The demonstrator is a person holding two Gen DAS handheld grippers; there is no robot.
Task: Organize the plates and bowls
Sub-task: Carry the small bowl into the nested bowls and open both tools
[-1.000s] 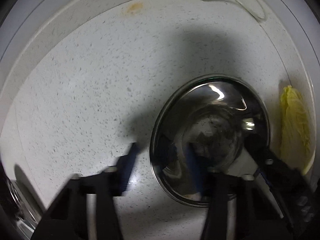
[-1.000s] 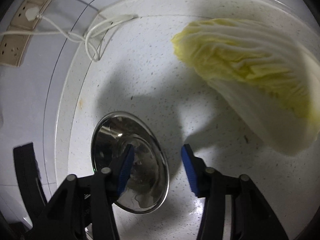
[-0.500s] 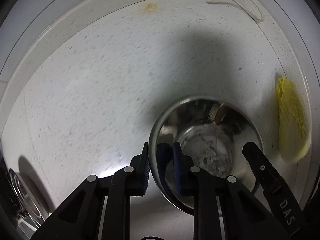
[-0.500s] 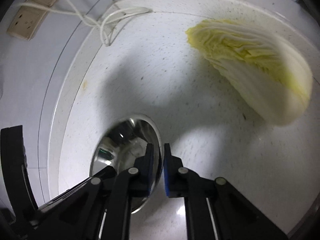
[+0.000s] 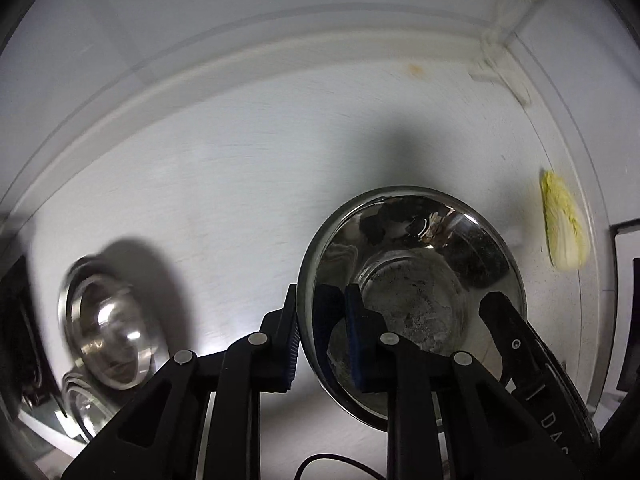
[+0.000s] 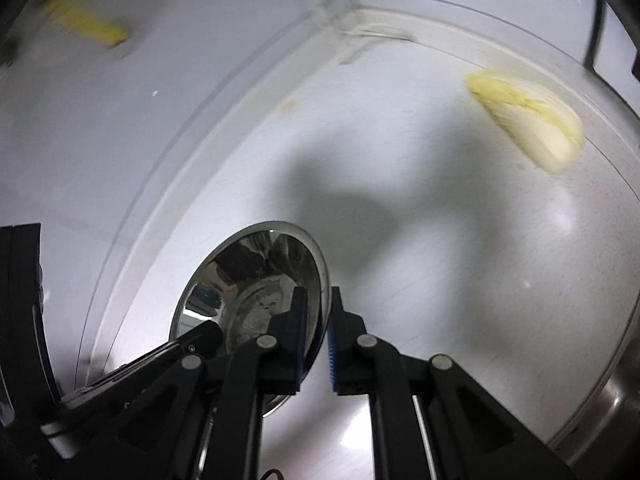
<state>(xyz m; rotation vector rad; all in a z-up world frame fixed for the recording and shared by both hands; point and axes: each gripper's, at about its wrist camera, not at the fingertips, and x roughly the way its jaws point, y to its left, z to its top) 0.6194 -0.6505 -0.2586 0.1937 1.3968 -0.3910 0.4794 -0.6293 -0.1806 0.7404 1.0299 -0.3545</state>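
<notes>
Both claws are on the steel bowl (image 5: pixel 416 300) now! The left claw (image 5: pixel 322 338) is clamped on its near-left rim, one pad inside the bowl, one outside. The right claw (image 6: pixel 318 344) pinches the opposite rim the same way. The bowl sits between the two claws, tilted over the white surface (image 5: pixel 240 208). Off to the left claw's left, more steel bowls (image 5: pixel 108 320), blurred. Far right of it lies a cabbage (image 5: pixel 564 228).
</notes>
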